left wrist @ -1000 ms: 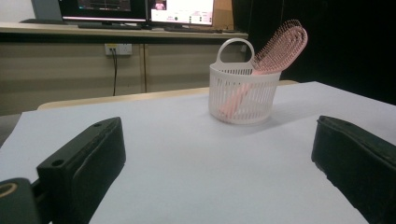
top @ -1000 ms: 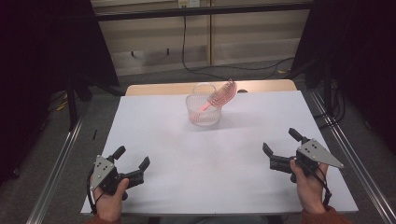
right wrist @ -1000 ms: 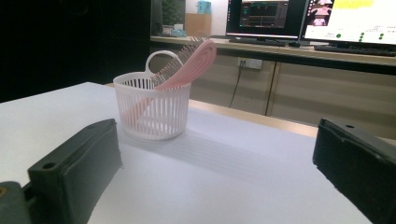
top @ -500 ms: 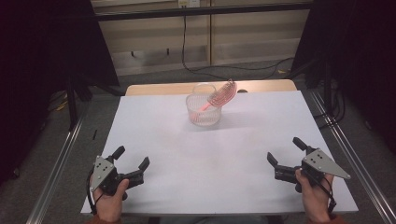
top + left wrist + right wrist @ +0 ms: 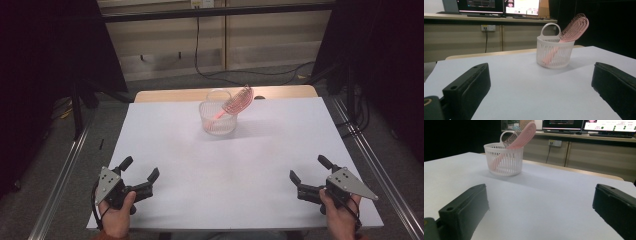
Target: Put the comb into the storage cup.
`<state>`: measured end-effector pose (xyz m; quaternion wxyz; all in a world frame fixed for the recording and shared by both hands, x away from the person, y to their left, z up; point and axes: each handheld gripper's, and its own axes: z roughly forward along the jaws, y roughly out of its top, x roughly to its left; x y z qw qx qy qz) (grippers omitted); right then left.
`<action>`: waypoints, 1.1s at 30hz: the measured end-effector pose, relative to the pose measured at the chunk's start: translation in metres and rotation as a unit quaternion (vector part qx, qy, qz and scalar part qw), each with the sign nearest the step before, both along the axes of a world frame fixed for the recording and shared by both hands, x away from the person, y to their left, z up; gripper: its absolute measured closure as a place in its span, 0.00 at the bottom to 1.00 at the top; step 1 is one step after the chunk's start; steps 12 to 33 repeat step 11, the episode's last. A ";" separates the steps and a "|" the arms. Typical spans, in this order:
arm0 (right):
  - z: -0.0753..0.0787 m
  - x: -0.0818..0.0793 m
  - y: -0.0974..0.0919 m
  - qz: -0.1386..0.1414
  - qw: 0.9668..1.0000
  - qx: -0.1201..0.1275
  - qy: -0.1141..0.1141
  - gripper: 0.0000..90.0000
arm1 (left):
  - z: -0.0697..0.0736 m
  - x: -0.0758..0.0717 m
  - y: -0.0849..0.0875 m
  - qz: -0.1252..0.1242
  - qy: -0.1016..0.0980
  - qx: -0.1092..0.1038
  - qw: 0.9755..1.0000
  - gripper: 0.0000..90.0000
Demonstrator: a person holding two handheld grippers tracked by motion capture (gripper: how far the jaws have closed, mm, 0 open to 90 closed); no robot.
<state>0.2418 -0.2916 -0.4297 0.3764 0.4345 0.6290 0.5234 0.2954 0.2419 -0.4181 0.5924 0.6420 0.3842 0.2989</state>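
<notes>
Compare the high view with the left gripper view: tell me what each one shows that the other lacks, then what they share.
High view alone: both hands, the left gripper and right gripper open near the table's front edge, and the floor. Left gripper view alone: monitors on a back counter and a wall socket. Both: the white basket holding a leaning pink hairbrush.

The pink plastic hairbrush (image 5: 571,28) has its handle sunk in the white slotted plastic basket (image 5: 554,53), seen only through the slats. In the high view, both forearms are cut off at the bottom edge. The lit monitor screens (image 5: 609,125) at the upper right are too blurred to read.
</notes>
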 end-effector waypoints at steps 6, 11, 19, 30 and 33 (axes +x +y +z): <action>0.001 0.003 0.000 -0.009 1.000 0.007 -0.013 0.00 | 0.000 0.001 -0.002 -0.001 0.000 -0.001 1.000 0.03; 0.000 0.005 0.000 -0.008 1.000 0.009 -0.013 0.00 | 0.000 0.003 -0.002 -0.002 0.004 0.003 1.000 0.03; 0.000 0.005 0.000 -0.008 1.000 0.009 -0.013 0.00 | 0.000 0.003 -0.002 -0.002 0.004 0.003 1.000 0.03; 0.000 0.005 0.000 -0.008 1.000 0.009 -0.013 0.00 | 0.000 0.003 -0.002 -0.002 0.004 0.003 1.000 0.03; 0.000 0.005 0.000 -0.008 1.000 0.009 -0.013 0.00 | 0.000 0.003 -0.002 -0.002 0.004 0.003 1.000 0.03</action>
